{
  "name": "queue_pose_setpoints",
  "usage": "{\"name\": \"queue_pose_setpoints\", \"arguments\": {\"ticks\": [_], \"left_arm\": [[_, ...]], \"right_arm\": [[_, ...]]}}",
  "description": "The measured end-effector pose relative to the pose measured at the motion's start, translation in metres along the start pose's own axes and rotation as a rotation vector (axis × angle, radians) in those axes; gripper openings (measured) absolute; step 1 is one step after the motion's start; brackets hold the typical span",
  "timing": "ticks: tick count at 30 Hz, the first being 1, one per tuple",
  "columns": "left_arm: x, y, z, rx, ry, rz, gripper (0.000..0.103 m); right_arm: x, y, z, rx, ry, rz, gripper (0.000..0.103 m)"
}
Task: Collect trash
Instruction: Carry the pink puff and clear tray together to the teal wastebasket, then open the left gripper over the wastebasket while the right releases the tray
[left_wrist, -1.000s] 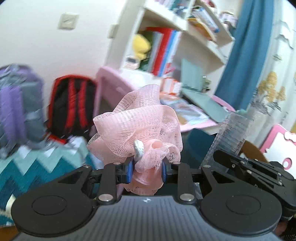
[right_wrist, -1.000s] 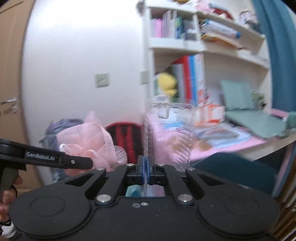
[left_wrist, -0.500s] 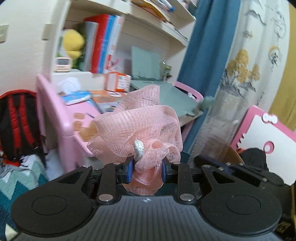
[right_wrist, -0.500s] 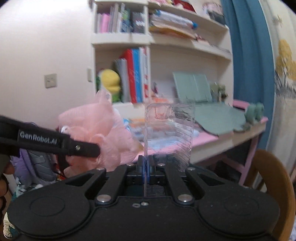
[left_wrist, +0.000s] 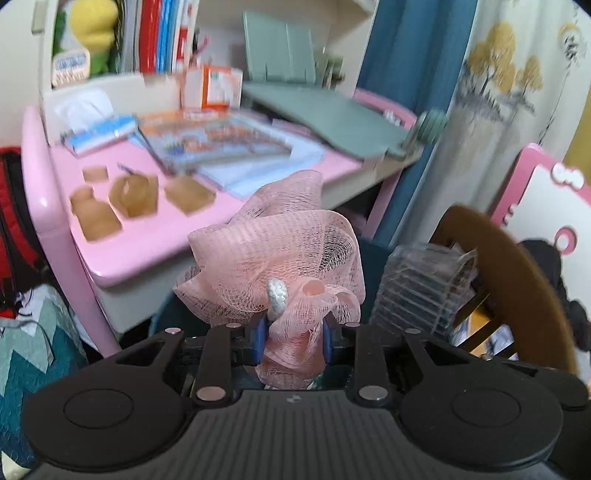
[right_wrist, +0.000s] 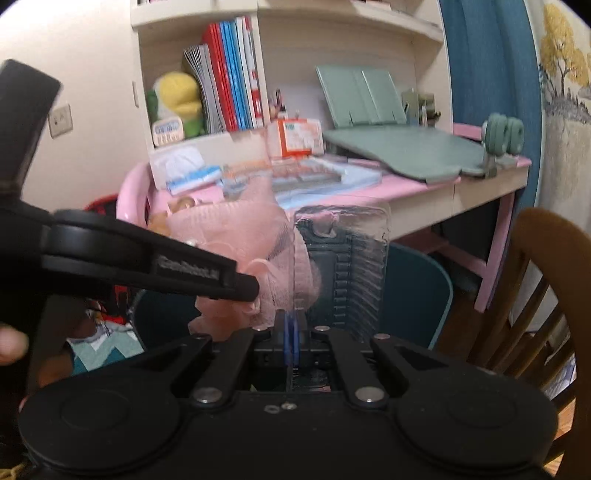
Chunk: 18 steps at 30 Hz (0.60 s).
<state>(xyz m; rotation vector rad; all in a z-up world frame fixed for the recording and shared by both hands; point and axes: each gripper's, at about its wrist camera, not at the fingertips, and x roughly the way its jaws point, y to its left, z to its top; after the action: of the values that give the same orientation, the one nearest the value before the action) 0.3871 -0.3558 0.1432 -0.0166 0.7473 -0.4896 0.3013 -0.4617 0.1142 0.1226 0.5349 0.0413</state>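
Observation:
My left gripper (left_wrist: 293, 339) is shut on a pink mesh bath sponge (left_wrist: 273, 258) with a white cord loop, held in the air in front of a pink desk. My right gripper (right_wrist: 290, 341) is shut on the edge of a clear ribbed plastic package (right_wrist: 343, 266), held upright. The package also shows at the right in the left wrist view (left_wrist: 417, 288). The sponge (right_wrist: 229, 229) and the left gripper's black arm (right_wrist: 147, 262) show at the left in the right wrist view. A dark teal bin (right_wrist: 417, 291) stands below and behind both held things.
A pink desk (left_wrist: 122, 251) carries books, a tissue box and several brown scraps (left_wrist: 133, 190). A wooden chair (right_wrist: 532, 280) stands at the right. A bookshelf (right_wrist: 229, 85) rises behind the desk. A red and black backpack (left_wrist: 14, 221) sits at the left.
Both grippers have swung right and tilted down with their loads. The desk now fills the view, and the bin and chair have come in below.

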Motion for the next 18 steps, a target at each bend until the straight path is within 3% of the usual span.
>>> {"name": "queue_pose_setpoints", "arguments": {"ticks": [11,14,15,18], "left_arm": [[0.037,-0.003,-0.008,0.044,0.104,0.009,0.030],[0.039,-0.003,-0.010,0.032,0.113,0.008,0.045],[0.037,-0.002,-0.011,0.027,0.102,0.008,0.060],[0.030,-0.003,-0.010,0.033,0.075,0.000,0.063]], "right_arm": [[0.016,-0.006,-0.010,0.033,0.042,-0.031,0.026],[0.013,-0.004,-0.011,0.021,0.040,-0.040,0.030],[0.012,-0.003,-0.011,0.016,0.039,-0.044,0.030],[0.005,-0.001,-0.010,0.003,0.026,-0.047,0.032]]}}
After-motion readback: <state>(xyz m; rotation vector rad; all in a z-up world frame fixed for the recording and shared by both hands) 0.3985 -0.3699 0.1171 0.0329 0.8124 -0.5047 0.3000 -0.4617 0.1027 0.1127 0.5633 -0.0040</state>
